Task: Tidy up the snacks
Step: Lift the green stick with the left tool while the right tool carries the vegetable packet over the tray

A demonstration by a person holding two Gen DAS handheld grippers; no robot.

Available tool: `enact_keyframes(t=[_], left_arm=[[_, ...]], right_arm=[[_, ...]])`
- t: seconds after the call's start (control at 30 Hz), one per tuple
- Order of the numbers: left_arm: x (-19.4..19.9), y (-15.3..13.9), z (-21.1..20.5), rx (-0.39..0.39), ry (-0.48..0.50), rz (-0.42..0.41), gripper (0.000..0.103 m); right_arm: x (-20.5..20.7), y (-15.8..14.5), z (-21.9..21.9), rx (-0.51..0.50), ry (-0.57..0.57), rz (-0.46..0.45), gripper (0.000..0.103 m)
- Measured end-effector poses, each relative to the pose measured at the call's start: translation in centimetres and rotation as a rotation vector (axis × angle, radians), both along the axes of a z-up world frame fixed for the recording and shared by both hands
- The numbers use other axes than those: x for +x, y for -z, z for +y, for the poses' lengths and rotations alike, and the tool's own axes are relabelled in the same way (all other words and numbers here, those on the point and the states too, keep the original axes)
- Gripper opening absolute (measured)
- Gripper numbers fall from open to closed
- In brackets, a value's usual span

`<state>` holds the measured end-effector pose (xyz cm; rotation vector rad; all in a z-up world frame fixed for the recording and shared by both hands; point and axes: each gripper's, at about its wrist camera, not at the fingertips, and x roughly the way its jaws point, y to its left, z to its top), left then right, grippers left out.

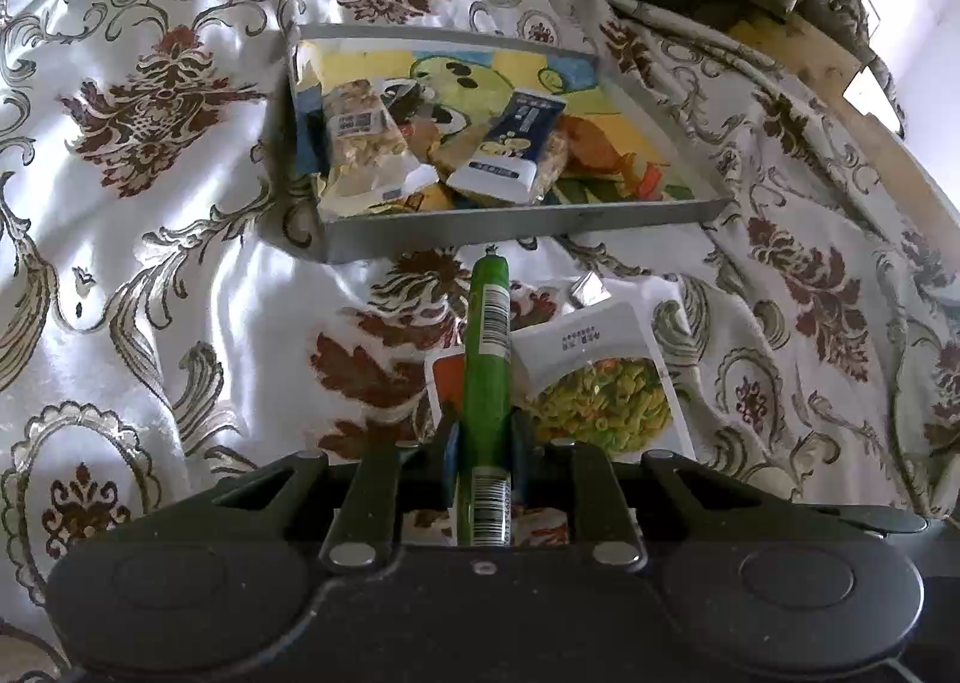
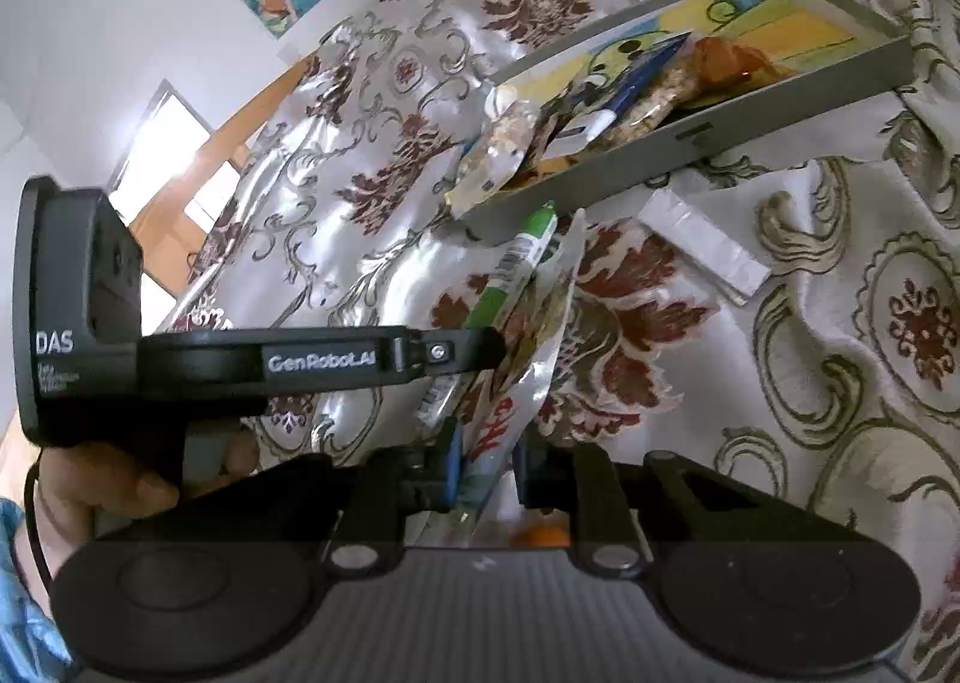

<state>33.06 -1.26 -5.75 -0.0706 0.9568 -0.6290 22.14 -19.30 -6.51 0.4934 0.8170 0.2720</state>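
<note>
My left gripper (image 1: 485,437) is shut on a green sausage stick (image 1: 487,359) with a barcode label, which points toward the grey tray (image 1: 510,230). Just behind the stick is a white snack packet (image 1: 600,383) printed with a macaroni picture. In the right wrist view, my right gripper (image 2: 487,443) is shut on that packet (image 2: 540,335), which stands on edge between the pads. The left gripper (image 2: 480,347) crosses in from the left with the green stick (image 2: 510,275) poking out toward the tray (image 2: 720,137).
The tray holds a blue-and-white packet (image 1: 510,143) and a clear bag of snacks (image 1: 366,143) on a cartoon-printed bottom. A silver wrapper (image 2: 702,251) lies on the floral cloth (image 1: 150,263) near the tray. A person's hand (image 2: 108,479) holds the left gripper.
</note>
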Motion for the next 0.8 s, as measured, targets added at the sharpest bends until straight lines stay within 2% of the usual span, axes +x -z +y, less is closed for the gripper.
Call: enact_keyframes(t=[0.37,0.57,0.8], left_arm=[[0.0,-0.9,0.6,-0.089,-0.04,-0.034,0.018],[0.2,-0.1,0.3,-0.06,-0.048,-0.001,0.018],[0.0,-1.1,0.7,-0.105,-0.065,-0.031,0.018]], right_arm=[[0.1,-0.7,-1.7,-0.003,0.09,-0.048,0.01],[0.3,-0.6,-1.9,-0.016,0.103,-0.041,0.011],[0.1,-1.4,-2.9,0.006,0.137,-0.063,0.01]])
